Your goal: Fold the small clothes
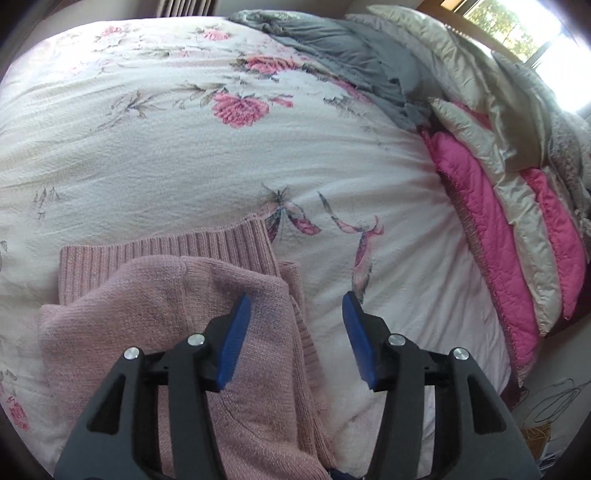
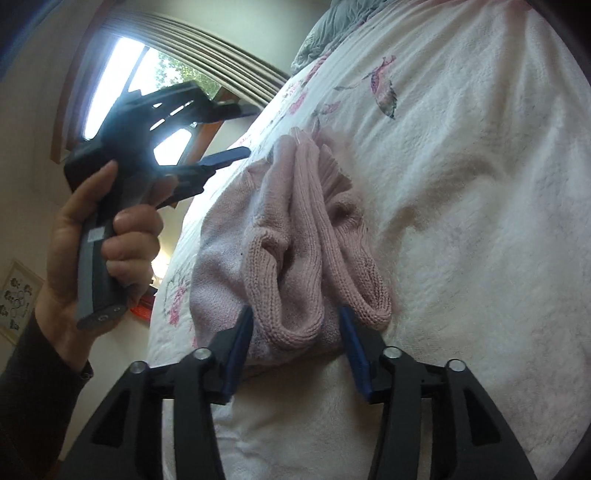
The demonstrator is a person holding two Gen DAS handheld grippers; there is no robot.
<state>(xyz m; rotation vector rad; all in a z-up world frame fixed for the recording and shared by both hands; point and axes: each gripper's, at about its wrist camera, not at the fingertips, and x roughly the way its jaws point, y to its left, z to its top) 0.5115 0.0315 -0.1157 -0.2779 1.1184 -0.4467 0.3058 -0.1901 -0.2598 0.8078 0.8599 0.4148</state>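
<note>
Broadly, a white crinkled bedspread (image 1: 184, 155) printed with pink flowers covers the bed, soft and puckered. Grey bedding (image 1: 343, 55), cream pillows and a quilted pink pillow (image 1: 484, 240) pile along its right edge, under a bright window (image 1: 517, 29). On the spread lies a pink knitted sweater (image 1: 177, 317), ribbed at its hem, bunched into rounded folds. The left gripper (image 1: 295, 332) hovers with blue pads parted, one pad over the knit, holding nothing. The right gripper (image 2: 297, 345) stands spread around a thick fold, not pinching it. A hand (image 2: 92, 240) grips the left tool's handle.
</note>
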